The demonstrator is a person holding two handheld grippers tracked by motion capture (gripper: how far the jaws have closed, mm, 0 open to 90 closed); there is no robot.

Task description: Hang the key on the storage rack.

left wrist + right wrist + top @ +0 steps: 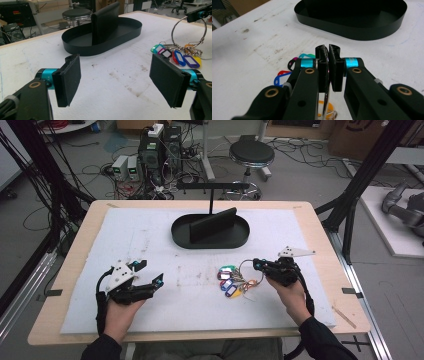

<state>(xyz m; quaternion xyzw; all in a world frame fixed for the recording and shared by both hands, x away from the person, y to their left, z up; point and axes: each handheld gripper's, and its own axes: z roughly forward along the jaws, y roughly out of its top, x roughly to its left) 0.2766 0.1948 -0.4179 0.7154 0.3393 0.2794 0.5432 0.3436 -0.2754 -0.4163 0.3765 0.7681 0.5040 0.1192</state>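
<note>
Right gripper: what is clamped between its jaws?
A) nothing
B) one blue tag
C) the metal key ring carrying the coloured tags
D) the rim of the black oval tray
C: the right gripper has its jaws shut on the metal key ring, with the coloured tags resting on the table below.

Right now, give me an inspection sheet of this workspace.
Surface: white foam mat on a wooden table, stained near the middle.
Job's things: metal key ring with coloured plastic tags, tags lying on the mat; black oval tray with an upright divider behind.
Clutter: nothing seen.
Tongs: left tongs open, empty; right tongs shut on the ring.
Cables: one trails from each tool; tangled leads on the floor.
Surroundings: black round stool, electronics boxes.
</note>
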